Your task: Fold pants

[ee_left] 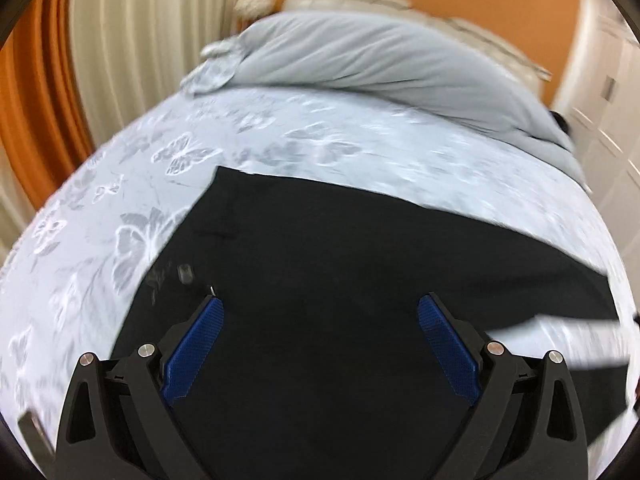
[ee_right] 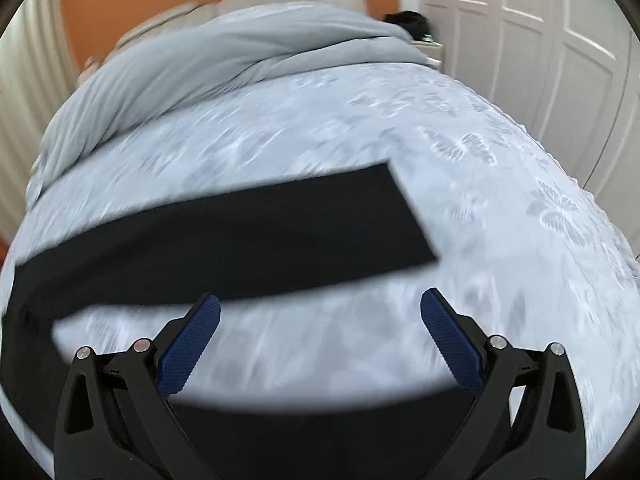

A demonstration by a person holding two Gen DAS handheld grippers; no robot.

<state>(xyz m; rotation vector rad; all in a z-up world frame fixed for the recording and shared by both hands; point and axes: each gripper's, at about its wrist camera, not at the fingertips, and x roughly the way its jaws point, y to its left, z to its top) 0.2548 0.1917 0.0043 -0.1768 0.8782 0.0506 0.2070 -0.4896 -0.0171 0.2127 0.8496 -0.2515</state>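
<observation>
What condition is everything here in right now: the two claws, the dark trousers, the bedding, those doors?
left claw: open, holding nothing, over the pants
right claw: open, holding nothing, over the sheet
black pants: spread flat, legs apart, not yet folded
butterfly sheet: spread over the bed
grey duvet: bunched up toward the headboard
white doors: closed

Black pants point(ee_left: 320, 248) lie on a pale blue-grey bedspread point(ee_left: 100, 248) patterned with butterflies.
</observation>
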